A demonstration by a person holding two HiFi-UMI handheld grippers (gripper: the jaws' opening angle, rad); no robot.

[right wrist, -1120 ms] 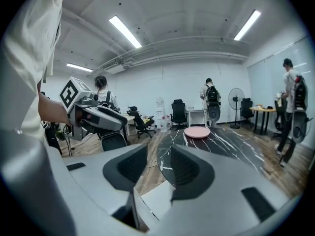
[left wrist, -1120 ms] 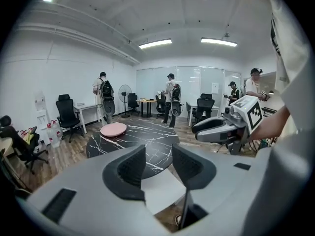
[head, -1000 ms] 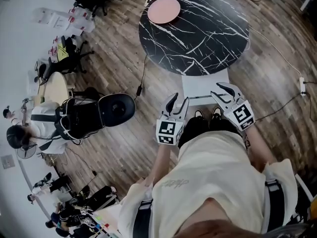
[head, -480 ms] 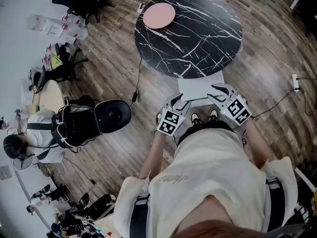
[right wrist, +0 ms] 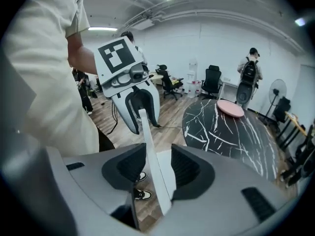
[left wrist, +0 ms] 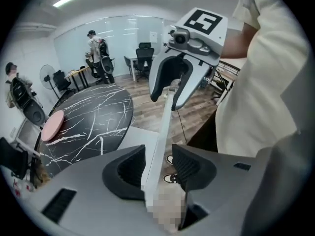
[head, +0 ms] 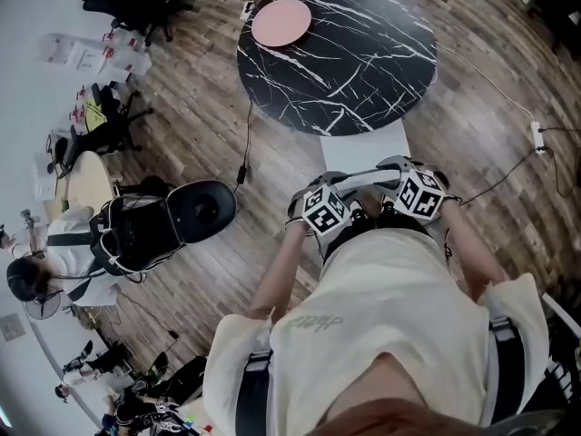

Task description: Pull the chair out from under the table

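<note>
The chair is tucked under the round table, and on its side away from the table the left gripper and the right gripper, its jaws just opened wider, stand open astride the backrest without clamping it.

**No words or numbers can be read**

Black and white square patterns are seen on the left gripper's cube and the right gripper's cube, but no letters are made by them. A small scribbled print is seen on the pale shirt, and it is too blurred to be read. Some white papers with red marks are seen far off at the left, and they are too small to be read.
</note>
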